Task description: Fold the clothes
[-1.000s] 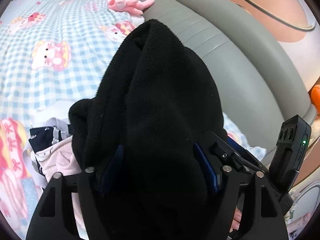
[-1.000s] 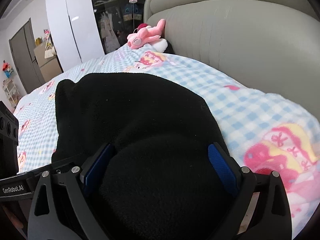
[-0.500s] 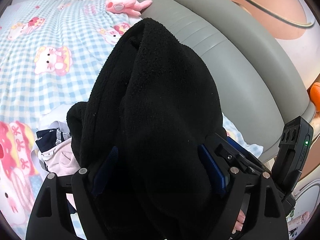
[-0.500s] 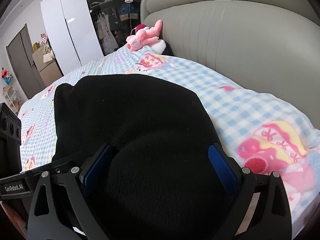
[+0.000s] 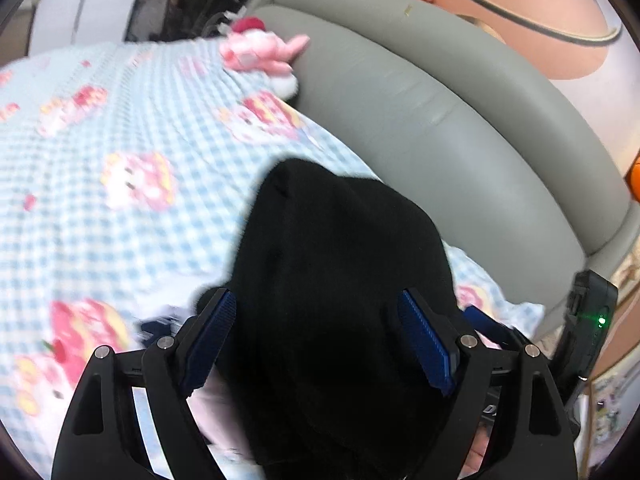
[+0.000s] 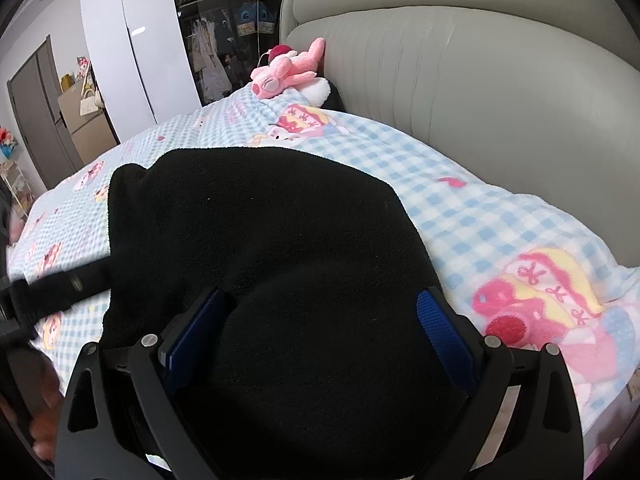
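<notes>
**Left view swings up; fleece between both grippers**

Shifted from a moment ago, the left view shows more bed. Black fleece garment (image 5: 340, 280) lies on the checked blanket (image 5: 120, 240), between the wide-spread left gripper (image 5: 316, 320) and right gripper (image 6: 320, 312); actual grip unclear.

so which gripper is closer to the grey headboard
Right. The right gripper is at the black garment's side nearest the headboard; the left gripper is at its far side.
</notes>
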The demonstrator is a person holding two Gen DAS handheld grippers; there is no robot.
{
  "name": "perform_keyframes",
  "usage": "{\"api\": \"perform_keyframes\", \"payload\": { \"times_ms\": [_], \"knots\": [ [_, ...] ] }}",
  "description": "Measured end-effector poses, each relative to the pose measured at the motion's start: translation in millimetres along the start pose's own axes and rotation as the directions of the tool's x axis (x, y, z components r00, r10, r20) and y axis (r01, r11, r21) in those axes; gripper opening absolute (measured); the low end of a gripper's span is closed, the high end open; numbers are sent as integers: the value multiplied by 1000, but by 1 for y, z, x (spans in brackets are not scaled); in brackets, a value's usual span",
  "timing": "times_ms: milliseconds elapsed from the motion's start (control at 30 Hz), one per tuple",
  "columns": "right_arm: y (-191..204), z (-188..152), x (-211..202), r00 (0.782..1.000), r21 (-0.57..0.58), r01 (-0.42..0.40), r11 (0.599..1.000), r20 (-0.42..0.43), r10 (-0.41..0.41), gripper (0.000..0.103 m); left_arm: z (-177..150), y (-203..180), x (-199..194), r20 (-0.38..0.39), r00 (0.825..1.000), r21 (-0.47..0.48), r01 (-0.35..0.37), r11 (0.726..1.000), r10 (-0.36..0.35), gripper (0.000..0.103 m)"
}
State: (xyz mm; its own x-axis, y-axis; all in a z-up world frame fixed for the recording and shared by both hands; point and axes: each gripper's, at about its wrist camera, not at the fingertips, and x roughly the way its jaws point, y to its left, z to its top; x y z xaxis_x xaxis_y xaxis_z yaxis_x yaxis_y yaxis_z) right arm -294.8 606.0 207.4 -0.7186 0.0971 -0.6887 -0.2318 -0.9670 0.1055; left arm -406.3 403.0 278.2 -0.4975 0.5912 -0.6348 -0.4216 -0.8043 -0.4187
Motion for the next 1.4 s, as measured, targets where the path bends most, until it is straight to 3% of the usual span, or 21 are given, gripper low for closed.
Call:
{"api": "perform_keyframes", "payload": {
  "times_ms": [33, 133, 200, 300, 400, 500, 700, 867, 1067, 1200, 1300, 1400],
  "knots": [
    [1, 1, -1, 1000, 3, 2, 1000, 0, -2, 98, -26, -13, 1, 9, 999, 26, -42, 999, 42, 85],
    [9, 5, -10, 1000, -1, -12, 1000, 11, 12, 98, -12, -25, 6, 23, 985, 92, -171, 981, 170, 85],
    [18, 8, -15, 1000, -6, -14, 1000, 21, 15, 98, -44, 19, -29, 33, 977, 104, -211, 972, 208, 85],
    [34, 13, -19, 999, -19, -24, 1000, 21, 24, 98, -52, 49, -56, 69, 966, 92, -255, 963, 249, 85],
    [60, 14, -24, 999, -49, -26, 998, 19, 27, 98, -50, 77, -53, 97, 946, 87, -317, 945, 308, 86],
    [88, 13, -26, 999, -76, -50, 996, 16, 52, 98, -59, 103, -77, 97, 925, 86, -375, 923, 367, 86],
    [172, -1, -27, 992, -141, -128, 982, -25, 125, 98, -68, 160, -127, 93, 890, 15, -450, 893, 447, 88],
    [238, -24, -40, 973, -156, -230, 960, -71, 222, 98, -94, 210, -192, 106, 850, -120, -505, 855, 517, 91],
    [314, -59, -62, 953, -213, -303, 929, -94, 289, 98, -137, 259, -271, 120, 777, -195, -591, 782, 617, 92],
    [345, -86, -79, 942, -233, -334, 913, -109, 317, 98, -172, 264, -315, 132, 735, -207, -636, 743, 666, 93],
    [357, -109, -100, 954, -269, -299, 916, -89, 285, 98, -204, 257, -336, 127, 729, -237, -636, 734, 673, 95],
    [357, -140, -127, 946, -257, -324, 910, -97, 309, 98, -239, 243, -348, 125, 728, -251, -635, 731, 674, 95]
  ]
}}
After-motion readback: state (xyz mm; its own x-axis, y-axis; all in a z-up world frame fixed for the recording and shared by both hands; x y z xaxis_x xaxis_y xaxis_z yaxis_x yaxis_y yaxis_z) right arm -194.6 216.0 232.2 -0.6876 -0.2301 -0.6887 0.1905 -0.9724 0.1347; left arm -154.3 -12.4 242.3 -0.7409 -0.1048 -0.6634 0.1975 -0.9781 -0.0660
